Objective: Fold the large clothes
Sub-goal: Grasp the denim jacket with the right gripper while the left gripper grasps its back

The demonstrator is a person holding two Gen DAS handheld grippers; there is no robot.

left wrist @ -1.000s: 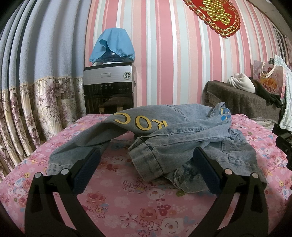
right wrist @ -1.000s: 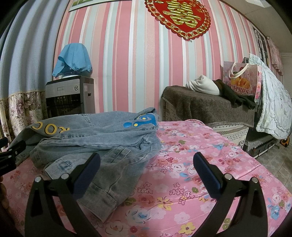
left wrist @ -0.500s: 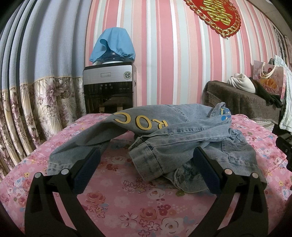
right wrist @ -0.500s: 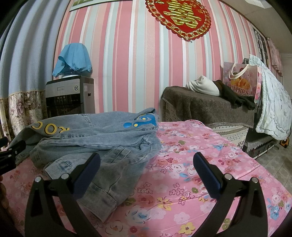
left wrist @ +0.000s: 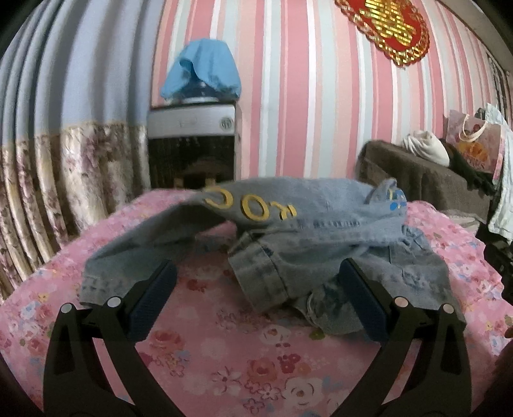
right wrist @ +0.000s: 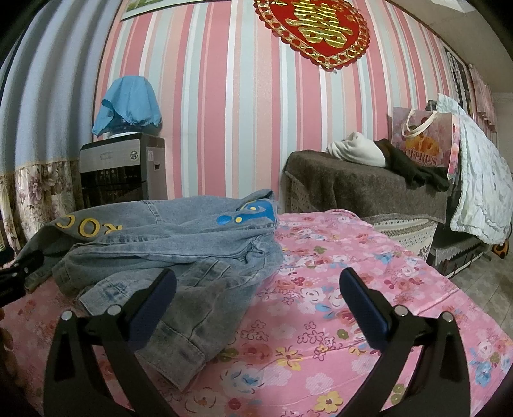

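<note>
Denim fills the middle of the left wrist view: a crumpled jacket [left wrist: 307, 231] lies on the pink floral tabletop [left wrist: 224, 359], with yellow letters across its far left part and a cuffed sleeve end pointing near. The left gripper [left wrist: 256, 301] hangs just near of it with its jaws spread wide and nothing between them; the left pad sits in front of the jacket's left hem, the right pad in front of its near right folds, and whether either touches the cloth cannot be told. This view is blurred. Far left stands a dispenser [left wrist: 192, 144] under a blue cloth [left wrist: 202, 69], beside a curtain [left wrist: 57, 160]. Far right is a brown-covered bench [left wrist: 416, 173].

In the right wrist view the jacket [right wrist: 179, 243] lies on the left half of the tabletop [right wrist: 320, 320], its near hem reaching past the left pad. The right gripper [right wrist: 256, 301] is also wide open and holds nothing; its right pad is over bare floral cloth. The tip of the left gripper [right wrist: 19, 272] shows at the left edge, by the jacket's far left sleeve. On the striped wall hangs a red ornament [right wrist: 312, 27]; a bag [right wrist: 423, 144] stands on the bench [right wrist: 362, 189].
</note>
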